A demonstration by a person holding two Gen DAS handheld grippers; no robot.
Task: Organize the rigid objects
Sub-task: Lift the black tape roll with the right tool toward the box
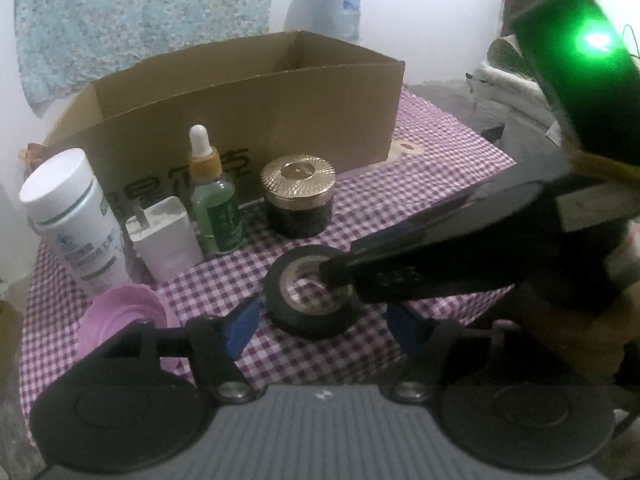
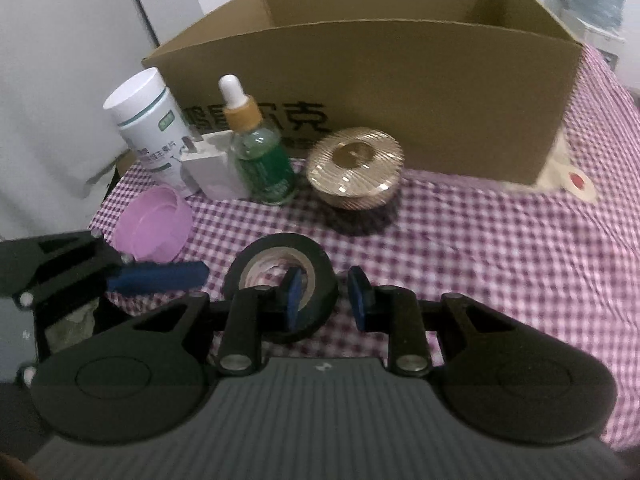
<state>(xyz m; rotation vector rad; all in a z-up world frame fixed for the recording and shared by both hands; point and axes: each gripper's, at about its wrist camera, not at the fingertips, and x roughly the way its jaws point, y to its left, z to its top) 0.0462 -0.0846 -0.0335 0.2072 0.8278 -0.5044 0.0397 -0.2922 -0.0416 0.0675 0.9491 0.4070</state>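
The counter (image 2: 500,240) carries a purple-and-white checked cloth. Near its left edge stands a white supplement bottle (image 2: 150,128), upright with its lid on. Just in front of it, toward the near-left corner, lies a pink bowl (image 2: 154,226), tilted on its side. Right of the bottle sits a white plug adapter (image 2: 214,168), prongs upward, and just beside that an upright green dropper bottle (image 2: 260,152) with a white bulb. Further right is a round jar with a gold ribbed lid (image 2: 354,168). Behind this row, along the far edge, stands an open cardboard box (image 2: 400,80); its interior cannot be seen properly from either view.

The roll of black tape (image 1: 314,296) lies flat on the cloth near the front edge, forward of the jar.

The left gripper (image 1: 324,328) is spread wide, its blue pads on either side of the roll and apart from it. The right gripper (image 2: 326,298) is part-spread around the roll's right wall: one finger (image 2: 294,292) is inside the core, the other outside the rim. Whether the pads touch the tape cannot be told.
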